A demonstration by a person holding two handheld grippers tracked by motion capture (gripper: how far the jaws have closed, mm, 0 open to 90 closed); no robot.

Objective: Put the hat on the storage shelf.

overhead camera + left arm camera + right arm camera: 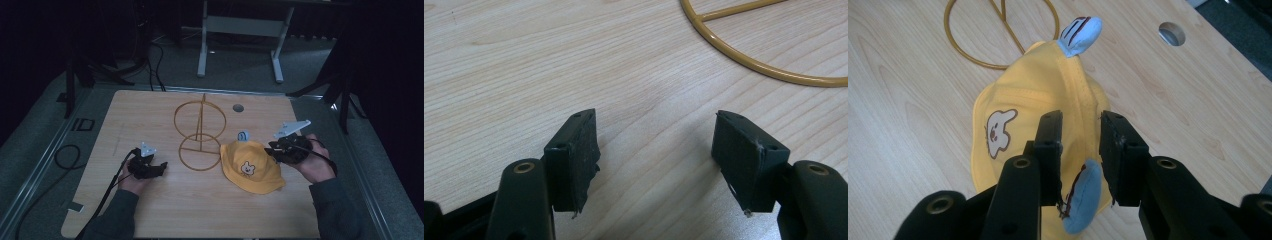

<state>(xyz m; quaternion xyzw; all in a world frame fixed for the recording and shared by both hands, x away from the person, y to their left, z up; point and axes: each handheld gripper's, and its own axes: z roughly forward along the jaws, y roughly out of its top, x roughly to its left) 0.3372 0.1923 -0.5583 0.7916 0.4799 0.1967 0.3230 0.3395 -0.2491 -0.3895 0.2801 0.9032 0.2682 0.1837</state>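
A yellow child's hat (252, 167) with a cartoon animal face lies flat on the wooden table (200, 210), right of centre. One blue ear (1079, 35) sticks up at its far side. A second blue ear (1082, 197) lies low between the bases of my right jaws. My right gripper (1080, 120) hovers over the hat's (1018, 100) right edge, its jaws a narrow gap apart with yellow cloth visible below and nothing pinched. In the high view this right gripper (274, 150) sits at the hat's right rim. My left gripper (161, 167) rests open on bare wood.
A gold wire stand (200, 135) with two rings and an upright rod stands mid-table, left of the hat. Its base ring (744, 55) curves just beyond my left gripper (656, 120). A round cable hole (238, 107) sits near the table's far edge. Cables trail off the left side.
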